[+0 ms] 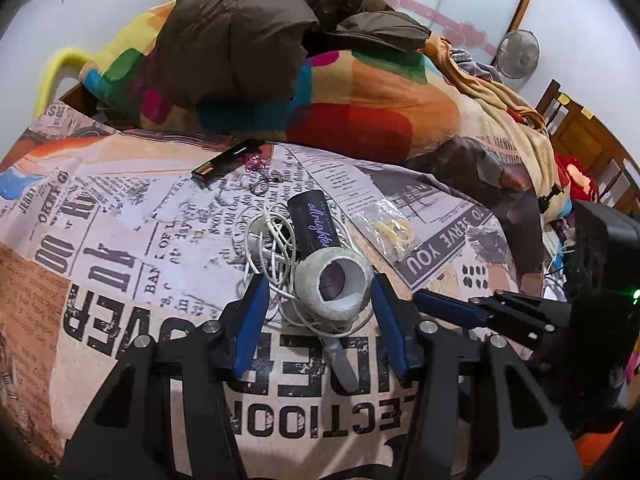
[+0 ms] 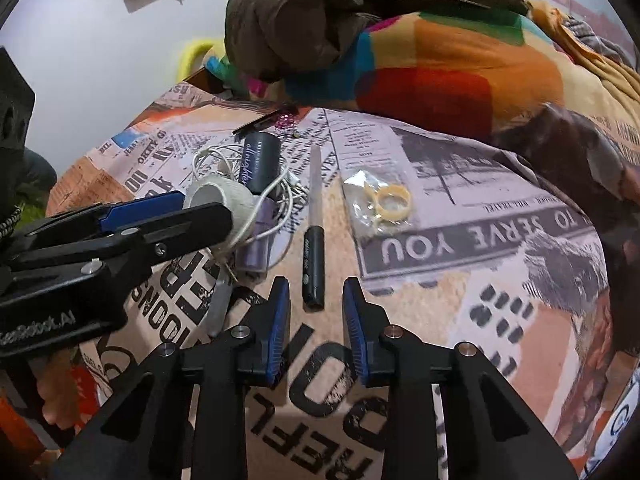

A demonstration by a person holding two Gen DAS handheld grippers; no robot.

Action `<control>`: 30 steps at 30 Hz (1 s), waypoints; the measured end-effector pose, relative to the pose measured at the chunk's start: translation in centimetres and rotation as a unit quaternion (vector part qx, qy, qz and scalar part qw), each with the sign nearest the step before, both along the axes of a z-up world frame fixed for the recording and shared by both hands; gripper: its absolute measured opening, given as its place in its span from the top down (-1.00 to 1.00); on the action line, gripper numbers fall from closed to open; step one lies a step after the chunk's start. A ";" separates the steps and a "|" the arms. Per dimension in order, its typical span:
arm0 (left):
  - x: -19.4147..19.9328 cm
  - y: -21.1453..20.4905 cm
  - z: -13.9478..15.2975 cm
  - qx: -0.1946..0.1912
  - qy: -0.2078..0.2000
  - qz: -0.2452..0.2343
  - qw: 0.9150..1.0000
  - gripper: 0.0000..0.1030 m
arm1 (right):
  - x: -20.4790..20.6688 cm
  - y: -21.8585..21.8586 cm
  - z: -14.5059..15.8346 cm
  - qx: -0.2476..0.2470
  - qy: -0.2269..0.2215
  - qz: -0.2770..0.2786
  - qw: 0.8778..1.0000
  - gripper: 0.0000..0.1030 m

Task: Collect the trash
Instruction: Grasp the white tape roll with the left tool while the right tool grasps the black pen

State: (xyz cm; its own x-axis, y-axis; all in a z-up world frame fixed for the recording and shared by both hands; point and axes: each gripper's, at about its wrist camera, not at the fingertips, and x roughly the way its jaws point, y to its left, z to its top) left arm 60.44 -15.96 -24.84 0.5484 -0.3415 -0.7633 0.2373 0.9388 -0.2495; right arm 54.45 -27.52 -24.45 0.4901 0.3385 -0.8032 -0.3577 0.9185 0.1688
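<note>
- The tangled white cable (image 1: 276,236) lies partly hidden under the grey-white hollow roll (image 1: 334,286) and the dark cylindrical tube with purple lettering (image 1: 312,224); the lettering is hard to read.
- The clear plastic bag holding yellow rings (image 2: 384,204) looks blurred.
- The left gripper (image 1: 320,300) slants down over the newspaper-print bedspread (image 1: 120,240), its jaws standing either side of the roll without pressing it.
- The right gripper (image 2: 316,300) tilts down too, jaws narrowly apart, the black-capped pen (image 2: 313,268) lying just ahead of its tips, not gripped.
</note>
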 end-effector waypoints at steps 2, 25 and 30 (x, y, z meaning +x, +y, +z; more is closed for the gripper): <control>0.1 0.0 -0.1 -0.005 0.001 0.000 1.000 -0.01 | 0.2 0.6 -0.2 -0.016 -0.008 0.005 1.000 0.73; -1.0 0.8 1.0 -0.012 -0.004 0.006 1.000 0.90 | -2.0 -0.3 1.2 -0.021 -0.027 0.001 0.999 0.81; -2.0 1.3 2.2 0.000 -0.017 0.010 1.000 0.90 | -3.3 -0.5 2.4 -0.027 -0.040 0.000 0.999 0.81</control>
